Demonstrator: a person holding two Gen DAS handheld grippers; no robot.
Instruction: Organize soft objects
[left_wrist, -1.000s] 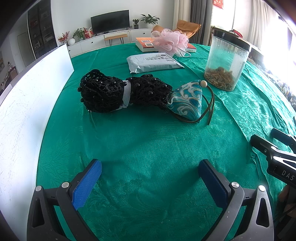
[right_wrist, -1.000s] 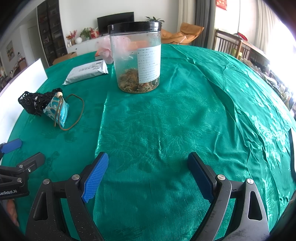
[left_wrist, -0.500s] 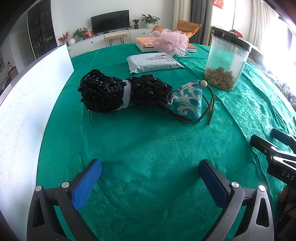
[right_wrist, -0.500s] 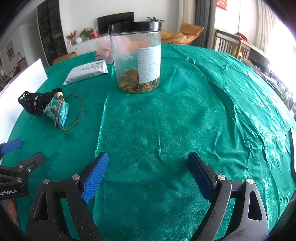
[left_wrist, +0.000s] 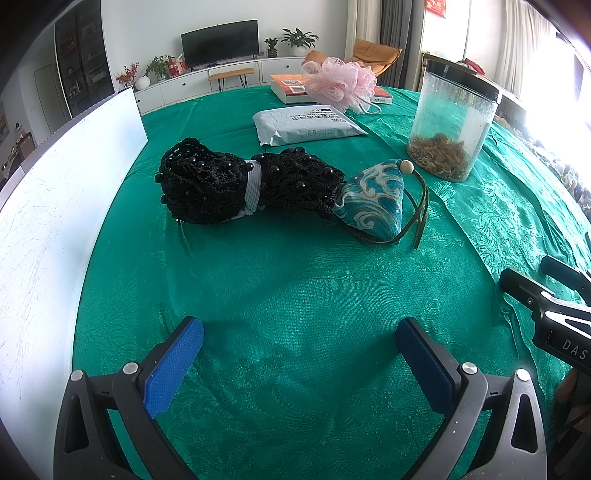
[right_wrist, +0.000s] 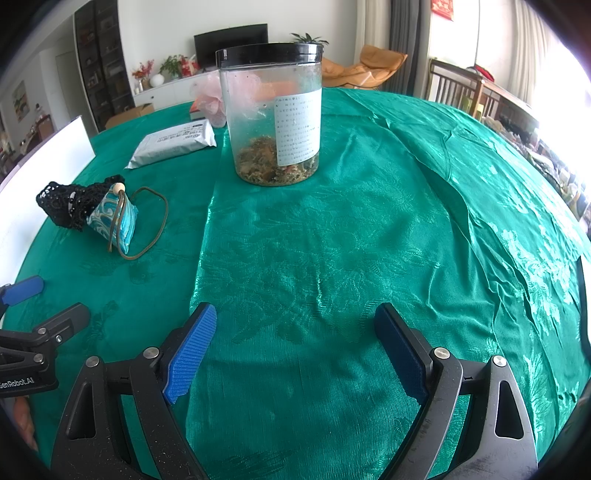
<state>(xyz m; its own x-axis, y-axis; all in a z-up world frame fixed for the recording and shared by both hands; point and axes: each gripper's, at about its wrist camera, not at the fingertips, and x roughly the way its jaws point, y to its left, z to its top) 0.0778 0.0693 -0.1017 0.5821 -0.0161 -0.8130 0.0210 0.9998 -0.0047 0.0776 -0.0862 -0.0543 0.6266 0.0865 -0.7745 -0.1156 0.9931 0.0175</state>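
White board (left_wrist: 55, 206): stands upright along the left edge of the table; it reaches from near to far
Left tongs (left_wrist: 299, 354): spread wide with nothing between the blue pads; low over the green tablecloth (left_wrist: 295, 288) at the near side
Black beaded net bundle (left_wrist: 236, 184): lies on the cloth in the middle of the left view; a white band wraps its waist; its right end touches the pouch
Blue patterned pouch (left_wrist: 373, 201): just right of the bundle; wave pattern, a wooden bead at its top, a brown cord looping out to the right
White packet (left_wrist: 306, 123): flat on the cloth, farther off than the bundle
Pink mesh puff (left_wrist: 338, 83): far side, beside a book (left_wrist: 291, 88)
Clear jar (right_wrist: 271, 114): upright with a black lid, dried matter at the bottom, a white label on its side; right of the pouch and well apart from it
Right tongs (right_wrist: 295, 347): wide apart and empty; over bare cloth on the near side, nearer than the jar
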